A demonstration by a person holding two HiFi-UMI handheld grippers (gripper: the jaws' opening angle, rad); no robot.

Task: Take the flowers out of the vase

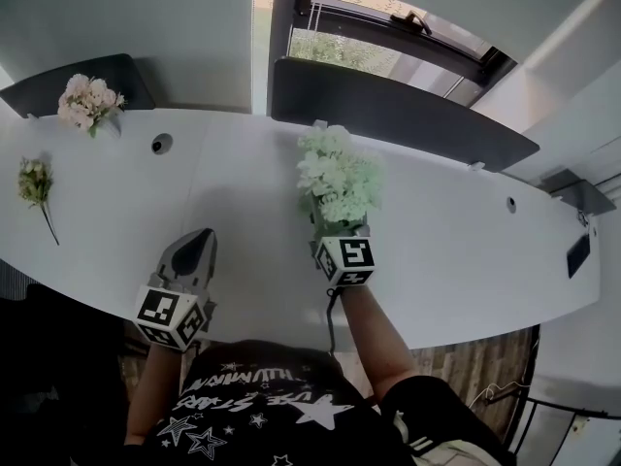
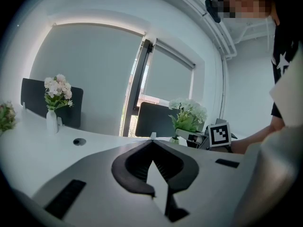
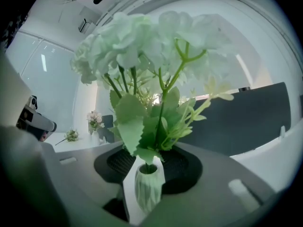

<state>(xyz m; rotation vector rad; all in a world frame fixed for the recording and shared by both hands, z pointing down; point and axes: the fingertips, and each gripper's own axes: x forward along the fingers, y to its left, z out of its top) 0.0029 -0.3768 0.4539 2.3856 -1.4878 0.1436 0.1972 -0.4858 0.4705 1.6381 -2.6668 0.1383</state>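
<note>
- The vase (image 3: 147, 186) with the flowers (image 1: 338, 178) stands about mid-table (image 1: 233, 183), straight in front of the person.
- The right gripper (image 1: 340, 233) comes in level with 1 jaw on each side of the vase, low on its body. A thin strip of table shows between the vase and 1 jaw, so I'd say it isn't squeezing yet: jaws apart around it, not clamped.
- The left gripper (image 1: 201, 241) hovers over bare table, well apart from the vase, with its jaws together and nothing in them.
- My read is that the step in hand is pinning the vase so the other gripper can pull the bunch.
- The vase looks small and ribbed with a big top-heavy bunch, so close on it gently and squarely. An off-centre pinch would probably tip it.
- Keep the grip low and the vase flat on the table, so there's no need to lift it.
- The left gripper has to open first, then go for the stems (image 3: 161, 122) just above the rim, under the leaves, not the soft heads.
- Pull straight up along the vase's axis, because a sideways tug would drag the vase along.
- A sprig (image 1: 35, 184) already lies at the far left, so that looks like a fair drop spot.
</note>
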